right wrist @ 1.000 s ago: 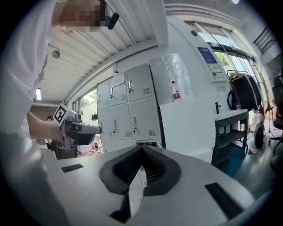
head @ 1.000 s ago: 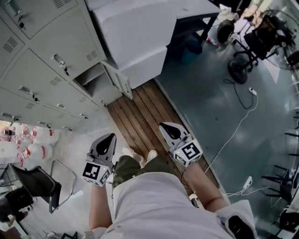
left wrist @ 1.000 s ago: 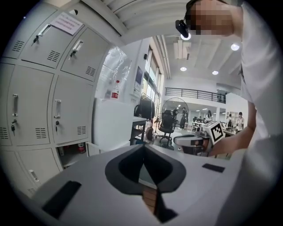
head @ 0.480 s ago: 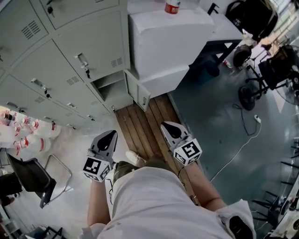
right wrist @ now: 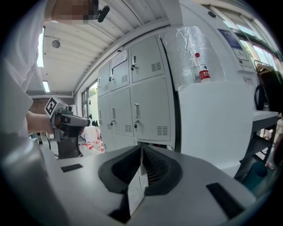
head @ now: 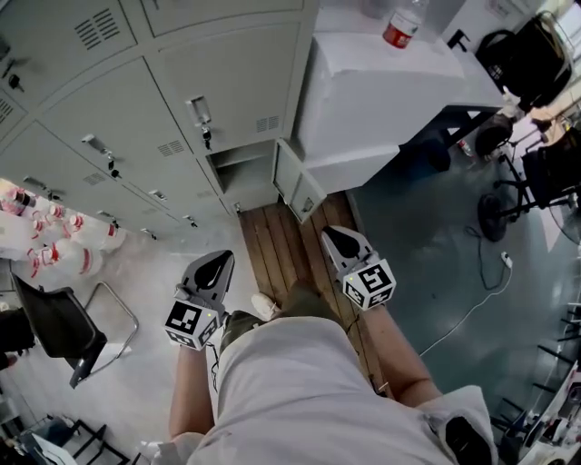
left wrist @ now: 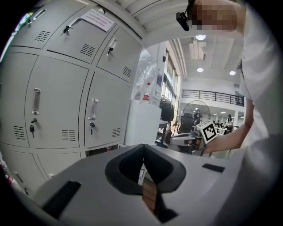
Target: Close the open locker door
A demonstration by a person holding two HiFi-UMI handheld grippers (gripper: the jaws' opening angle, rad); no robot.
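Two empty tools, the left hand-held gripper (head: 220,261) and the right hand-held gripper (head: 337,237), face a grey locker bank (head: 136,109).
The left one is clenched shut over the pale floor. Ahead, the open locker door (head: 298,186) swings out from the bottom-right compartment (head: 243,173), near a white-covered cabinet (head: 381,100) bearing a red-labelled bottle (head: 399,27). Over the wooden floor planks (head: 286,250), the right one's jaws sit all but together, nothing between them, having just been easing apart.

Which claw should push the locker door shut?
Probably the right claw, its empty jaws having just been opening slightly: the open locker door juts out almost straight ahead of it, while the left claw is farther aside.
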